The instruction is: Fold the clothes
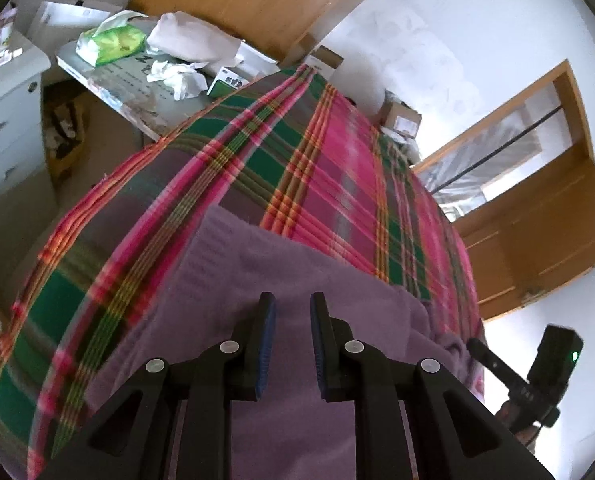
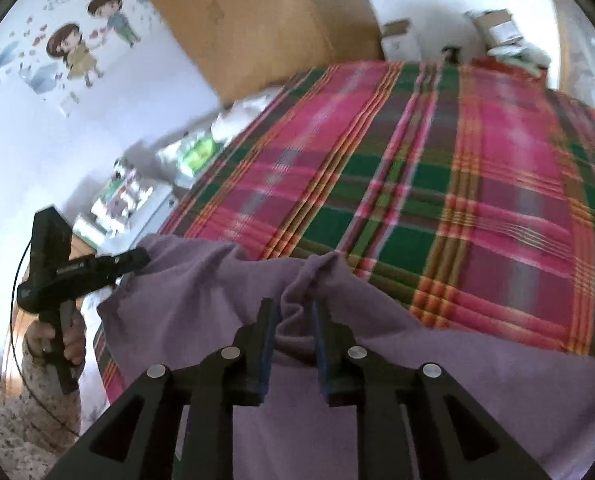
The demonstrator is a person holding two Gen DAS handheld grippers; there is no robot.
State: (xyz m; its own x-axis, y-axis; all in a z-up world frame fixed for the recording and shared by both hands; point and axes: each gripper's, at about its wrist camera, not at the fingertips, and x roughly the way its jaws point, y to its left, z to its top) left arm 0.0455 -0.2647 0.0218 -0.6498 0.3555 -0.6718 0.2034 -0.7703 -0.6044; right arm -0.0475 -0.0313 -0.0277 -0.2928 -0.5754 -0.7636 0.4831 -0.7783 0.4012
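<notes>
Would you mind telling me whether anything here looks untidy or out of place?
The purple garment lies bunched on the plaid bedspread, with a crumpled fold standing up between the right gripper fingers. On the side table beside the bed, crumpled tissues lie loose near a green tissue pack.

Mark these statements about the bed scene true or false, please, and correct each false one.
1. The purple garment lies on a plaid bedsheet. True.
2. The sheet is plain blue. False: it is pink, green and orange plaid.
3. A bunch of purple fabric sits between the right gripper fingers. True.
4. The green tissue pack lies on the garment. False: it is on a table beside the bed.
</notes>
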